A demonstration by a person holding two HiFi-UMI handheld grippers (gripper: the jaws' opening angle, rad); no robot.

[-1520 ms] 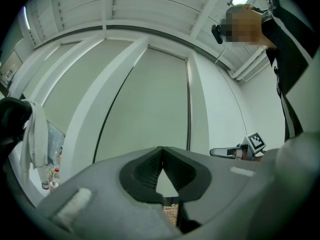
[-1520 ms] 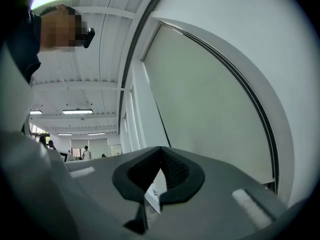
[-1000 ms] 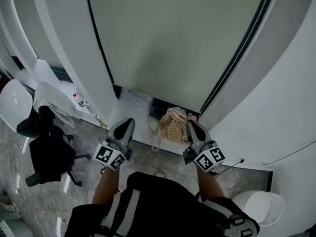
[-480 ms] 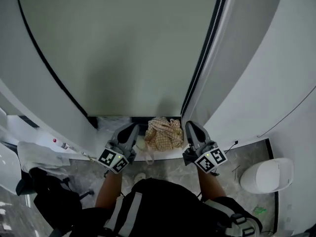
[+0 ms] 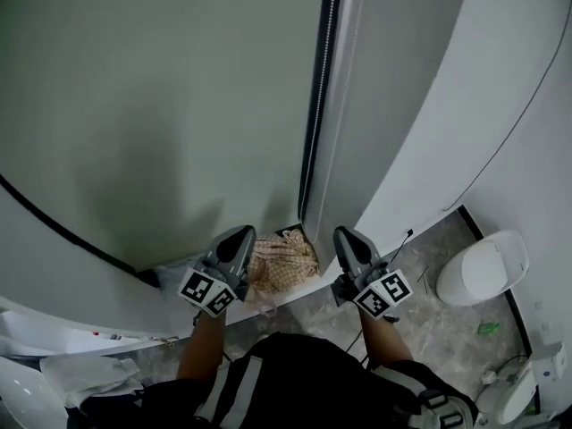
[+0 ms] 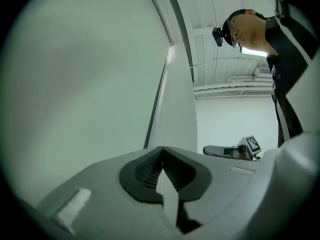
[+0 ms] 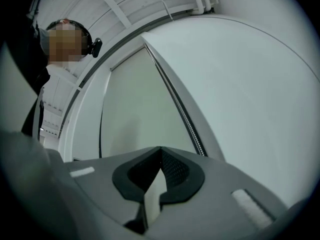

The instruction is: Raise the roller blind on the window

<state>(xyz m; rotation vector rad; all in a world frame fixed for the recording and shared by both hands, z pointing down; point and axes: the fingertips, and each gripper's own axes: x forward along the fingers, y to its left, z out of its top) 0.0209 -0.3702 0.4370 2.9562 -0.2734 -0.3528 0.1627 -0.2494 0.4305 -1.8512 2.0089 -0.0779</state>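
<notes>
Grey marbled floor (image 5: 429,329) shows at the lower right of the head view, below a plain white wall (image 5: 500,105). The roller blind (image 5: 161,105) fills the upper left. It is a smooth, pale grey-green sheet, drawn down over the window almost to the sill (image 5: 286,298), with a soft shadow low on its face. Along its right edge runs a thin dark strip with what looks like a bead chain (image 5: 315,123), though the head view is too coarse to be sure.

The left tool (image 5: 241,233) and the right tool (image 5: 344,235) are held side by side in front of the blind's lower right corner, apart from each other. A checked cloth (image 5: 284,259) lies on the sill between them. Each tool's own view shows its jaws together at the tips with nothing between them.

The right gripper view shows the beads of the chain clearly, running up between blind and wall, which the head view barely gives. The left gripper view looks up the blind to a white ribbed ceiling (image 6: 230,79) and catches the right tool beside it. Only the head view shows the cloth, the floor and a white rounded object (image 5: 483,271) standing by the wall.
</notes>
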